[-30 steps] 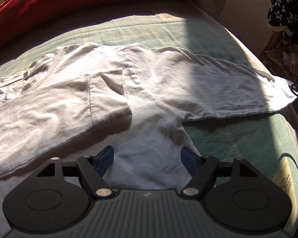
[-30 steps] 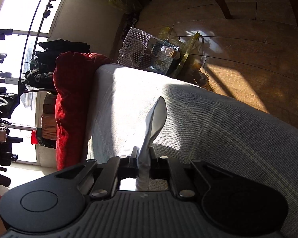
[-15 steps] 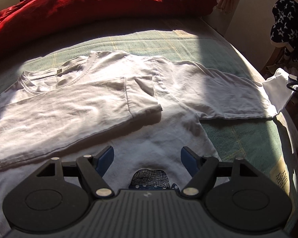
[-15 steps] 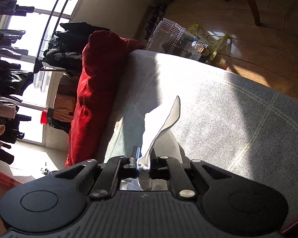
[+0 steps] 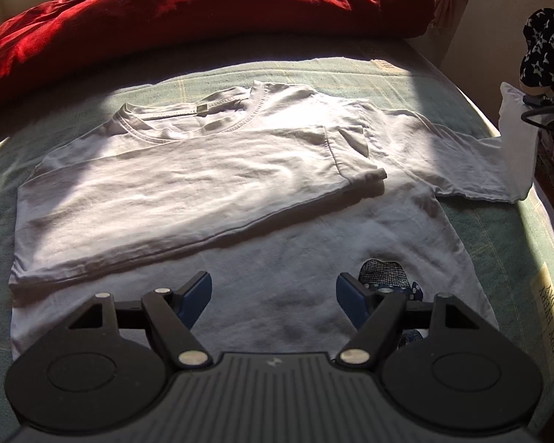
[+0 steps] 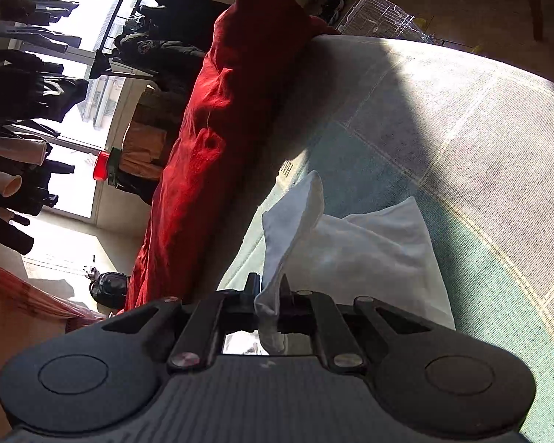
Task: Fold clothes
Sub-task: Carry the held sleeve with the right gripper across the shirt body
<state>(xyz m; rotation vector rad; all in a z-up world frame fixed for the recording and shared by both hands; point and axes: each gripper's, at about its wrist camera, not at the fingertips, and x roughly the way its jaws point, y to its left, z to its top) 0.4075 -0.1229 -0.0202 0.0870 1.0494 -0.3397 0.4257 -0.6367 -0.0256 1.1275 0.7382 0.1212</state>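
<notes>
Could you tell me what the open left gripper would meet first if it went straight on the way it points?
Most likely the white T-shirt spread on the bed, its bare lower body lying just ahead of the left gripper.

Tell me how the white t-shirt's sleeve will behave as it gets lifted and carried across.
Probably floppy: the sleeve droops past the shut right gripper. Likely light, since a pinch lifts its end. The white t-shirt wrinkles easily, so it may drag.
</notes>
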